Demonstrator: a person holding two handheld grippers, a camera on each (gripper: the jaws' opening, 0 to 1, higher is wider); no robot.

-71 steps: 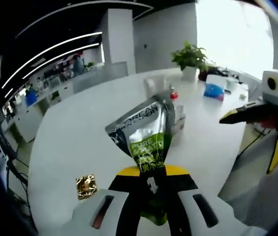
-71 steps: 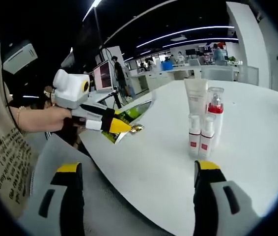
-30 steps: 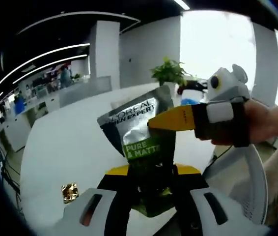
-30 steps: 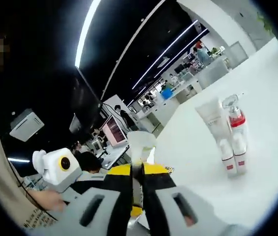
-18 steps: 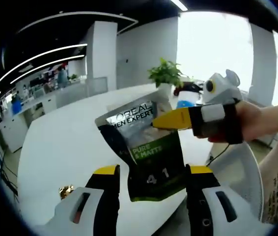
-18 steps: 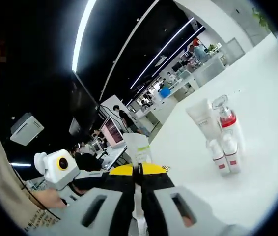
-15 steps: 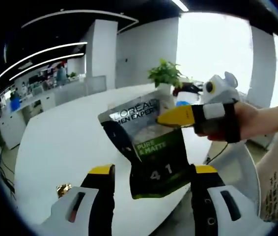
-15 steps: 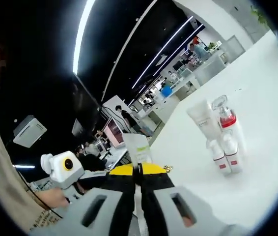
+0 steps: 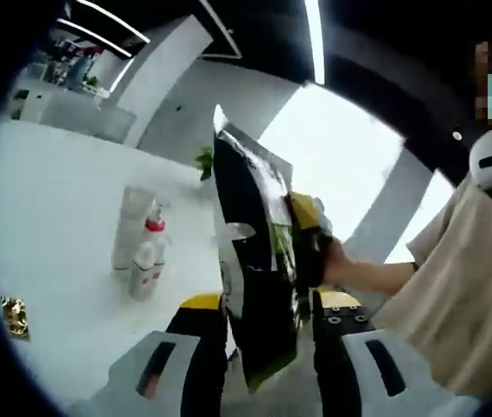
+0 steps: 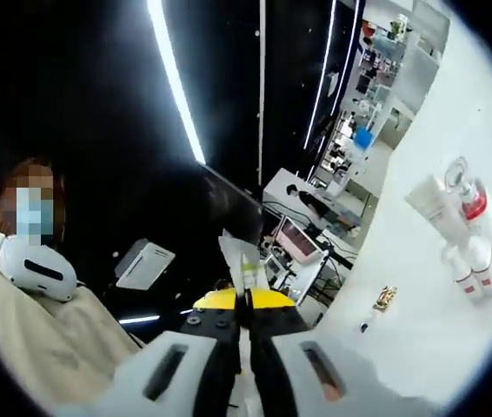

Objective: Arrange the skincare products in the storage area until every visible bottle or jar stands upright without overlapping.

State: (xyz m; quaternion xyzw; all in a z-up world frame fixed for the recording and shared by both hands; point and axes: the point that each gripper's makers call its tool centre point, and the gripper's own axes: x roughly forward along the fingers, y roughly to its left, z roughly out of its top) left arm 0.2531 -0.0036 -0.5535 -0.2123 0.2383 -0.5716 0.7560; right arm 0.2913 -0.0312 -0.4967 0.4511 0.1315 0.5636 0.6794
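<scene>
Pinching the pouch (image 10: 242, 261) edge-on, our right gripper (image 10: 246, 317) has its jaws pressed on it. Our left gripper (image 9: 259, 321) stands spread, the pouch hanging between its jaws. We see the bottles (image 9: 139, 252) upright, left of the jaws, on the table (image 9: 46, 200).

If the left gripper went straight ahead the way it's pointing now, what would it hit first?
Most likely the dark sachet, which hangs between the left gripper's open fingers, held by the right gripper. Depth is unclear, so it may already be inside the gap.
</scene>
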